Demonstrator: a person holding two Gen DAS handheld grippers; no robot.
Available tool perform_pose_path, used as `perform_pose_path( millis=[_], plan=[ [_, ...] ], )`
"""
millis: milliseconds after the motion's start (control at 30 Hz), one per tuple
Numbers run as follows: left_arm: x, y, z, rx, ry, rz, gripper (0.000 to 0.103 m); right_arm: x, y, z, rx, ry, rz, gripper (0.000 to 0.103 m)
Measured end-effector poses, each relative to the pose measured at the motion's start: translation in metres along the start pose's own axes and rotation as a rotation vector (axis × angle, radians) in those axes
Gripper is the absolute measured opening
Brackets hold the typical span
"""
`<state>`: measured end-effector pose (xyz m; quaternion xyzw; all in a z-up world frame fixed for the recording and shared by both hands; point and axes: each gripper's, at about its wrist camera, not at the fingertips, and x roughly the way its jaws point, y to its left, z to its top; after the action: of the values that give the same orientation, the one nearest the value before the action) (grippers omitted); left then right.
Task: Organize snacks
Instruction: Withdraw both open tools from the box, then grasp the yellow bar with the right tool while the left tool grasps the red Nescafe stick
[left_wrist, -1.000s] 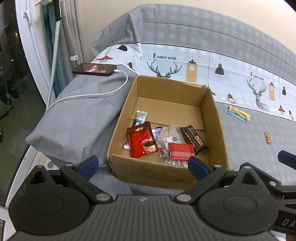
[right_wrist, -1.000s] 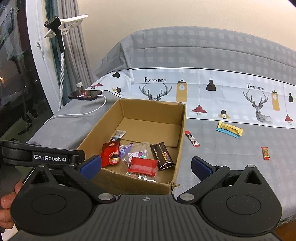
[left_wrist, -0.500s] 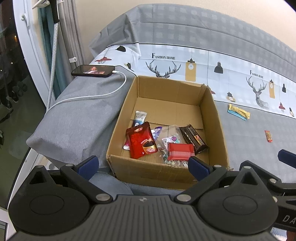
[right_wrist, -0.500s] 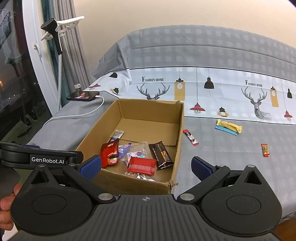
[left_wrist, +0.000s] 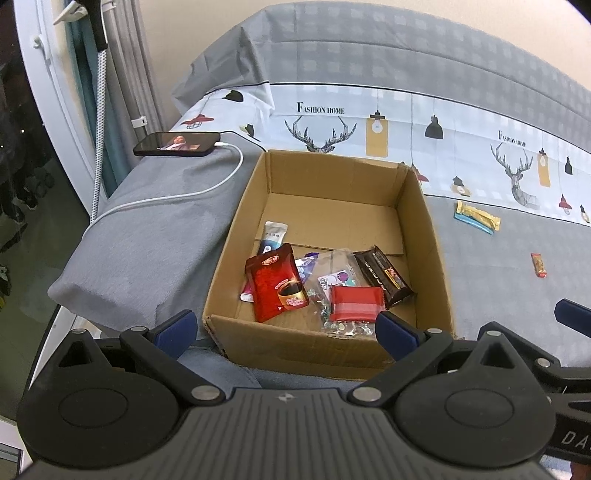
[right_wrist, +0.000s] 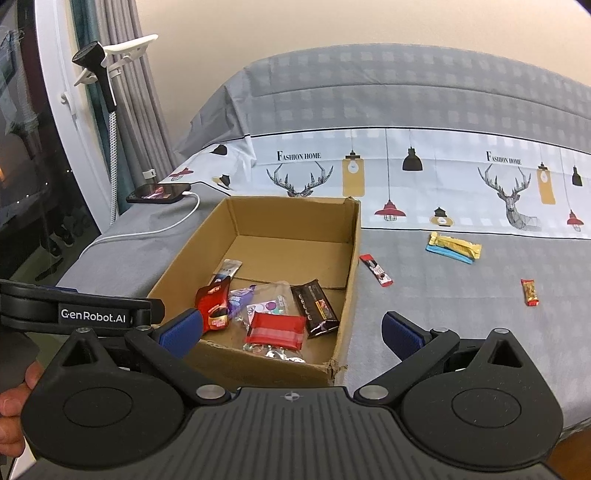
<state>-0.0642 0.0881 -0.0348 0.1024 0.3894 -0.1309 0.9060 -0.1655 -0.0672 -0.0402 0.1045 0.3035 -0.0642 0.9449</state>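
A cardboard box (left_wrist: 430, 236) (right_wrist: 351, 258) sits on the bed and holds several snacks: a red coffee pouch (left_wrist: 277, 286) (right_wrist: 214, 302), a flat red packet (left_wrist: 354, 303) (right_wrist: 277, 328), a dark chocolate bar (left_wrist: 384, 275) (right_wrist: 314, 304) and a clear bag (left_wrist: 334, 275). Loose on the bedcover lie a yellow and blue bar (left_wrist: 476, 217) (right_wrist: 454, 247), a small red and gold sweet (left_wrist: 538, 264) (right_wrist: 529, 292) and a thin red stick (right_wrist: 376, 270). My left gripper (left_wrist: 286, 326) hangs open before the box's near wall. My right gripper (right_wrist: 291, 328) is open and empty near the box's front right corner.
A phone (left_wrist: 177, 144) (right_wrist: 159, 192) on a white charging cable (left_wrist: 177, 195) lies on the grey cover left of the box. A window frame, curtain and phone holder (right_wrist: 107, 70) stand at the far left. The bed's near edge runs below both grippers.
Both grippers have drawn slightly back and up from the box, so it sits a little lower in both views. The snacks have not moved.
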Motion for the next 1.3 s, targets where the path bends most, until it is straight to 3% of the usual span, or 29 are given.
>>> perform_pose_path(
  millis=[767, 1067, 1300],
  plan=[
    [0.028, -0.067, 0.035, 0.085, 0.023, -0.016, 0.103, 0.013, -0.076, 0.003, 0.139, 0.009, -0.064, 0.103],
    [0.043, -0.100, 0.051, 0.114, 0.042, -0.023, 0.103, 0.017, -0.126, 0.006, 0.199, -0.010, -0.148, 0.103],
    [0.063, -0.152, 0.074, 0.188, 0.021, -0.037, 0.103, 0.027, -0.186, 0.008, 0.253, -0.042, -0.263, 0.103]
  ],
)
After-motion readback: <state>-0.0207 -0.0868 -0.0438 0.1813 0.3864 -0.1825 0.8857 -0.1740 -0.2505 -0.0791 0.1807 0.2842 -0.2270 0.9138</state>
